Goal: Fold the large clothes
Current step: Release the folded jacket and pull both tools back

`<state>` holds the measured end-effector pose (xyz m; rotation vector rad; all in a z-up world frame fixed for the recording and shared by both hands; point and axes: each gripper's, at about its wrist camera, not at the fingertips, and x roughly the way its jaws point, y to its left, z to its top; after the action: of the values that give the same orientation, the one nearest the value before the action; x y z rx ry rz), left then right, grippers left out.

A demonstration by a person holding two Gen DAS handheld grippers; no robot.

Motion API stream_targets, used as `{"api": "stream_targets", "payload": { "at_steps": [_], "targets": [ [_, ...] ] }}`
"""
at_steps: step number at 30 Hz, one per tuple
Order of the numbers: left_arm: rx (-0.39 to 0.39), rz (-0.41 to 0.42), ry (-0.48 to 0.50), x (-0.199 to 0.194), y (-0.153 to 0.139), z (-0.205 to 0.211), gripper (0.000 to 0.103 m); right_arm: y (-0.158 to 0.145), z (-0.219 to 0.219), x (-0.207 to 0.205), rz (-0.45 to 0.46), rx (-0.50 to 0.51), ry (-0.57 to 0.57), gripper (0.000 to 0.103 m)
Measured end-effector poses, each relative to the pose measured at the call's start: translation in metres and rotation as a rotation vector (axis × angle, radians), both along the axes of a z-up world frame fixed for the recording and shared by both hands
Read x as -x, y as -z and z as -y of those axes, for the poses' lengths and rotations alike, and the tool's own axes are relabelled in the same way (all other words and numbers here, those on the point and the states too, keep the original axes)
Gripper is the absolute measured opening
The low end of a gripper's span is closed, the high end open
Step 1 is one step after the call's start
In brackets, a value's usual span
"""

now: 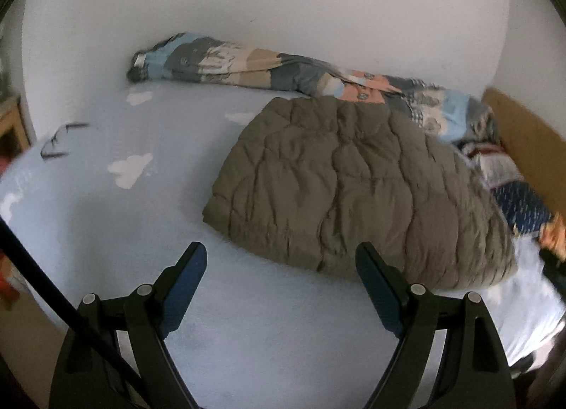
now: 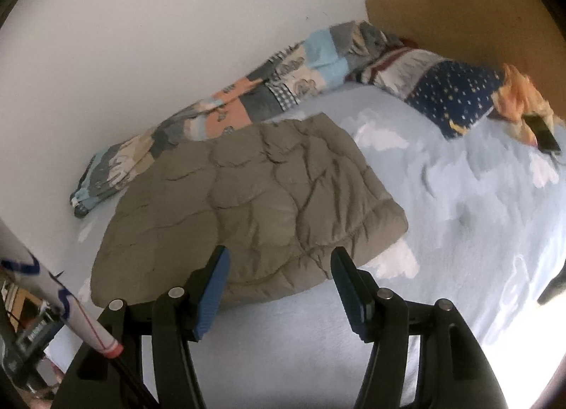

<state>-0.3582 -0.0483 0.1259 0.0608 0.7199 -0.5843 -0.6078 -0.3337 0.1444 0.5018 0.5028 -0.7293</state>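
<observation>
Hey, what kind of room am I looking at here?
Most likely a bedroom. A bed with a light blue cloud-print sheet sits against a white wall, a patchwork duvet is bunched along that wall, and a folded olive quilted jacket lies on the sheet.

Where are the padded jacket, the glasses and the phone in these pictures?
jacket (image 1: 353, 189): left wrist view, middle of its quilted top.
glasses (image 1: 60, 140): left wrist view, on the frame, lying on the sheet.
phone (image 2: 544, 134): right wrist view, middle of its dark screen.
</observation>
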Motion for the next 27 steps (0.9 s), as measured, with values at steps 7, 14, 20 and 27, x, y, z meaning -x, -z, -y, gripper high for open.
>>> {"api": "stream_targets", "payload": {
  "at_steps": [7,14,20,27],
  "targets": [
    [0.052,0.027,-0.025,0.017,0.001,-0.023,0.085,0.02,-0.025,0.0,-0.05,0.063,-0.049,0.067],
    [0.047,0.106,0.094,0.063,-0.006,-0.03,0.085,0.004,-0.069,0.016,-0.013,0.215,-0.049,0.078],
    [0.038,0.105,0.184,0.098,-0.008,-0.038,0.085,-0.004,-0.115,0.031,-0.013,0.271,-0.069,0.08],
    [0.026,0.187,0.274,0.135,-0.037,-0.033,0.086,-0.002,-0.156,0.033,-0.073,0.232,-0.144,0.081]
  ]
}}
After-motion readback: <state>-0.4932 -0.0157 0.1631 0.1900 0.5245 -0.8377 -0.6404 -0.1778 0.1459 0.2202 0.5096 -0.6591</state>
